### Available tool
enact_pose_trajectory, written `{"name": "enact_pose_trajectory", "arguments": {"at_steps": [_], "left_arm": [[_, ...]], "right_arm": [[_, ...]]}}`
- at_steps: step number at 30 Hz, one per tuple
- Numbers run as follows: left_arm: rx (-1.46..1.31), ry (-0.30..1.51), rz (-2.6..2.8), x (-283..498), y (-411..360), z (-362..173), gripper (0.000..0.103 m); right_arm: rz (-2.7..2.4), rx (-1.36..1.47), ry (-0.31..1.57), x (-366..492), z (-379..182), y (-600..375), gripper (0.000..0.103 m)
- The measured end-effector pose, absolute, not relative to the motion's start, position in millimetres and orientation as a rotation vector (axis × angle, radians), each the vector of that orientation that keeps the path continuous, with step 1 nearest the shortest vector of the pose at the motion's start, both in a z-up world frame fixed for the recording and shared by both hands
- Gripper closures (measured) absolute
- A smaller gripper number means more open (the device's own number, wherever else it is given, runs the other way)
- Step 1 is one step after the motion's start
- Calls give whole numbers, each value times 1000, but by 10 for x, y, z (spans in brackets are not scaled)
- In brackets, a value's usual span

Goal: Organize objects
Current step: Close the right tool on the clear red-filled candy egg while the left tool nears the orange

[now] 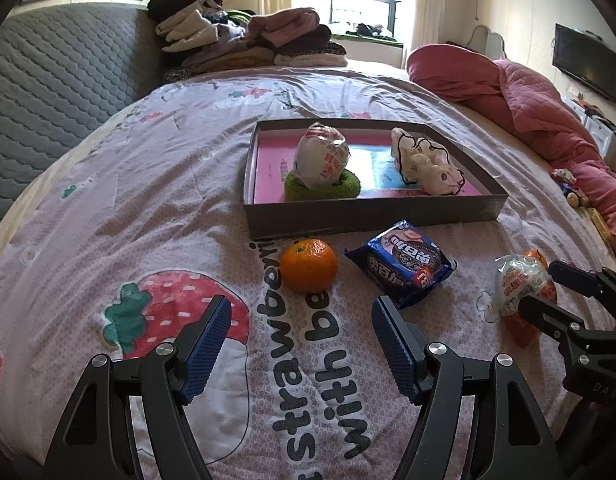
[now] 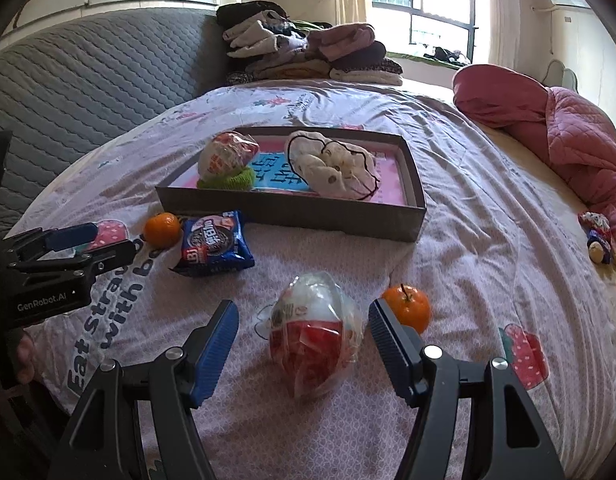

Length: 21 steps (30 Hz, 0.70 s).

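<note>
Jaws wide on both grippers, nothing pressed between the pads. Right gripper tilted down over a wrapped snack bag with a red lower half, lying on the bed sheet between the blue pads but clear of each. Just beside the right pad, an orange, on the side of the bag away from the box. Left gripper over bare sheet printed with a strawberry and dark lettering, nothing between its pads; just ahead of it, toward the box, a second orange and a blue cookie packet side by side, near the box's front wall. Shallow grey box with a pink floor farther up the bed. Inside the box: a second wrapped snack bag sitting on a green ring at one end, a white frilly cloth piece with dark edging at the other. Beyond the box, folded clothes stacked by the grey headboard.
</note>
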<state>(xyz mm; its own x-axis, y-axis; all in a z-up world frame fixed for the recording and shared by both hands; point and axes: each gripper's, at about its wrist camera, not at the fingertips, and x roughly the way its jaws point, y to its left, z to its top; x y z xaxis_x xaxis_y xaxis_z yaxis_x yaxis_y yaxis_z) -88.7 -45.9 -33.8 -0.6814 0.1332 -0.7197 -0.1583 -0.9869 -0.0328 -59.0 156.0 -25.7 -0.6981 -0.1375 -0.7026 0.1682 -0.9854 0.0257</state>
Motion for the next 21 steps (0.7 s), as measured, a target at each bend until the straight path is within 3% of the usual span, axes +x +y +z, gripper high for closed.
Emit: {"name": "enact_pose_trajectory", "arguments": {"at_steps": [21], "left_arm": [[-1160,63,2769,-1145,-514,-581,29]], "right_arm": [[-2737,1173,81,-640,-409,1483,38]]}}
